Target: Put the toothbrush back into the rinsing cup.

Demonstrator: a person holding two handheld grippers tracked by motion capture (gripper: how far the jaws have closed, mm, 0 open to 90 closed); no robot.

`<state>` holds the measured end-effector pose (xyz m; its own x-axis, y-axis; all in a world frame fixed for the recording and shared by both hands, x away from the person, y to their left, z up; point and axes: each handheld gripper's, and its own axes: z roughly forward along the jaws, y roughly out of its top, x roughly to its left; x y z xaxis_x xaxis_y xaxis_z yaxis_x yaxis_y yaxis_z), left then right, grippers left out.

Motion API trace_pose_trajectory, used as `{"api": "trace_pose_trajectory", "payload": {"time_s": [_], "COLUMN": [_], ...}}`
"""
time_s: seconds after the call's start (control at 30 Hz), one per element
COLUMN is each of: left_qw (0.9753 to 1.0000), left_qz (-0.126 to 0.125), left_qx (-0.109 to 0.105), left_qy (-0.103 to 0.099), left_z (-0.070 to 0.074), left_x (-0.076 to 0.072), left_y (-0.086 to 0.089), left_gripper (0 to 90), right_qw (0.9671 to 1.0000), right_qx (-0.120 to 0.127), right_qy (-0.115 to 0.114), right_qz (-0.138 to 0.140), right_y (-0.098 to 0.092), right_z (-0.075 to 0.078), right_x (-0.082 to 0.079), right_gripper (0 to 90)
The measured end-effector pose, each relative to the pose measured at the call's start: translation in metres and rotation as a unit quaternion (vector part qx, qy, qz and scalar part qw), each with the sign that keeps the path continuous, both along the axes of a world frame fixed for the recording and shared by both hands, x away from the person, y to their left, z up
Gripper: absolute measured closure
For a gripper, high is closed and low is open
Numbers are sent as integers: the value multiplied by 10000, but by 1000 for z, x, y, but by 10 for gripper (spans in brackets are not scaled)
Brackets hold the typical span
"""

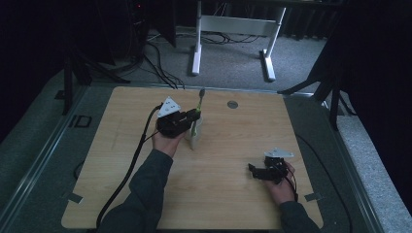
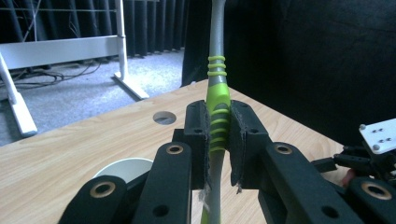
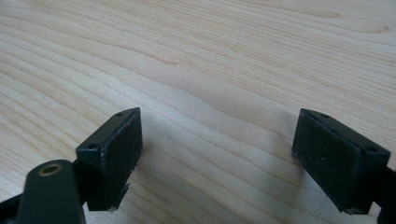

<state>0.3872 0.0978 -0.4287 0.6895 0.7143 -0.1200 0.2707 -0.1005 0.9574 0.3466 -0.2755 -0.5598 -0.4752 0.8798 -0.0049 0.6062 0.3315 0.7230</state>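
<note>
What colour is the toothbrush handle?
The toothbrush is bright green and grey with green ridges, clearest in the left gripper view.

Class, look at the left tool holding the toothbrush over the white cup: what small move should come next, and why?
Probably lower it straight down. The left tool is shut on the toothbrush, which stands upright, with the white cup just below. Easing the handle into the cup before opening seems safest. The right tool rests open over bare table.

— Where's the toothbrush [image 1: 198,108]?
— Upright over the cup [image 1: 195,137], mid-table [image 1: 233,145], between the left gripper's [image 1: 193,115] jaws.
— And the right gripper [image 1: 251,169]?
— Well apart, toward the table's near right, over bare wood.
</note>
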Motion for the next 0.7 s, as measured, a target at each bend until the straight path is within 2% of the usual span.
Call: {"api": "trace_pose_trajectory", "payload": {"time_s": [0.7], "left_qw": [9999], "left_qz": [78], "left_qx": [-78], "left_qy": [-121], "left_z": [-9], "left_x": [7], "left_y": [-1], "left_gripper": [788], "right_qw": [10000], "right_qx": [-3], "right_qy": [4], "right_qz": [15], "right_y": [0], "right_z": [0], "right_x": [0], "right_gripper": [159]}}
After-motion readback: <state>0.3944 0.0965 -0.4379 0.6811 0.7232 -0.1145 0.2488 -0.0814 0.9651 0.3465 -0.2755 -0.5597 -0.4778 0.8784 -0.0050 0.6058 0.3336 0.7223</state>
